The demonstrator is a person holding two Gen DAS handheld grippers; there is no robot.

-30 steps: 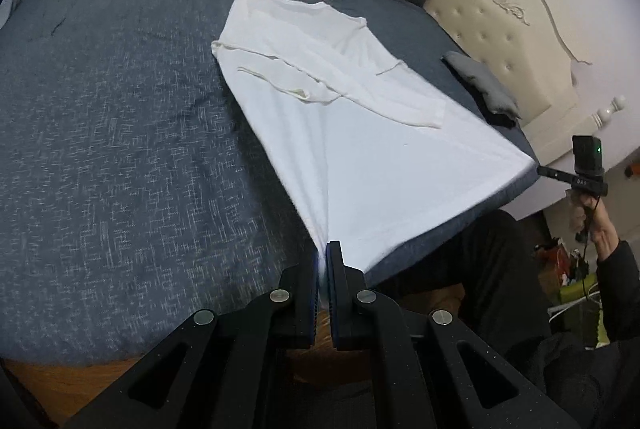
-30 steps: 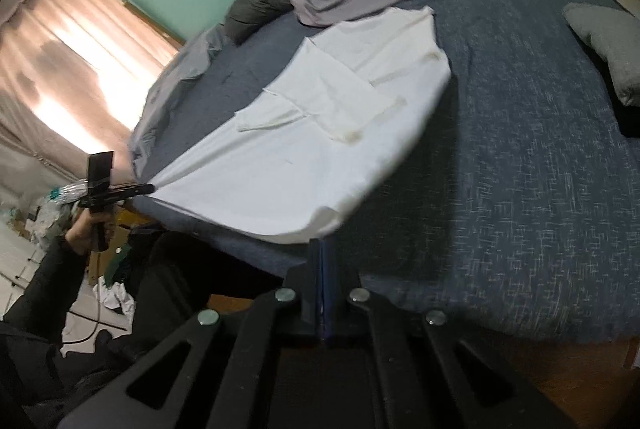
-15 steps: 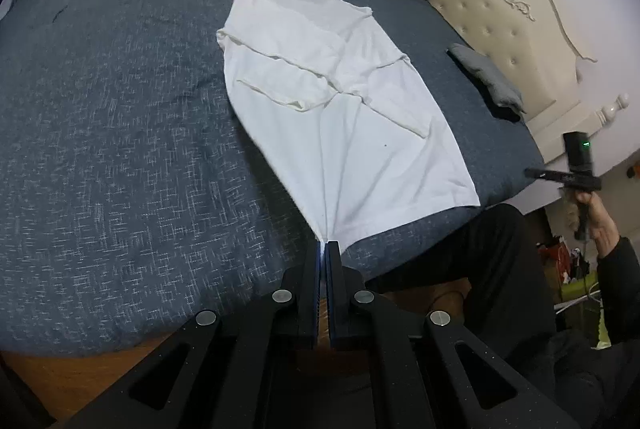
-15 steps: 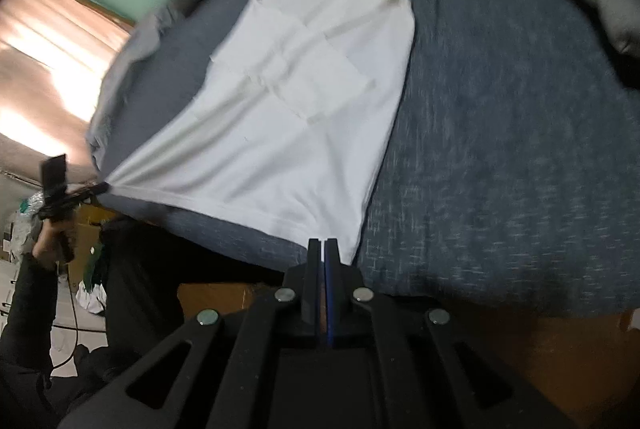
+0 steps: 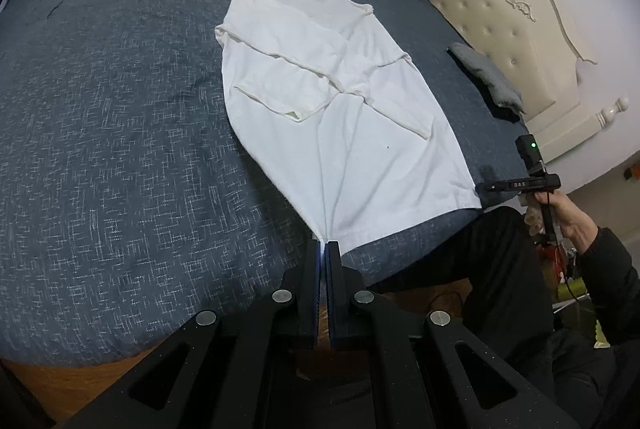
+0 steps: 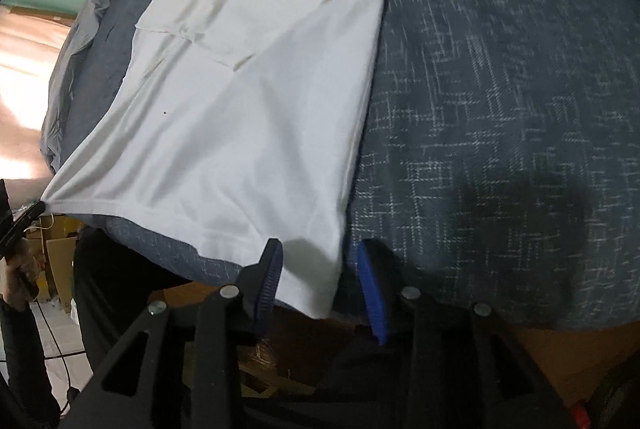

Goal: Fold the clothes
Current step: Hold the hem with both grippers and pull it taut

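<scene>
On the blue bedspread (image 5: 120,149), left wrist view: white shirt (image 5: 340,109) lies flat, sleeves folded in. Soft, light, limp; best taken at the hem corners. Left gripper (image 5: 323,249) clenched on one hem corner, cloth taut.

Right wrist view: right gripper (image 6: 320,269) has just been opening; jaws part-open, the other hem corner lies loose between them, unpinched.
</scene>
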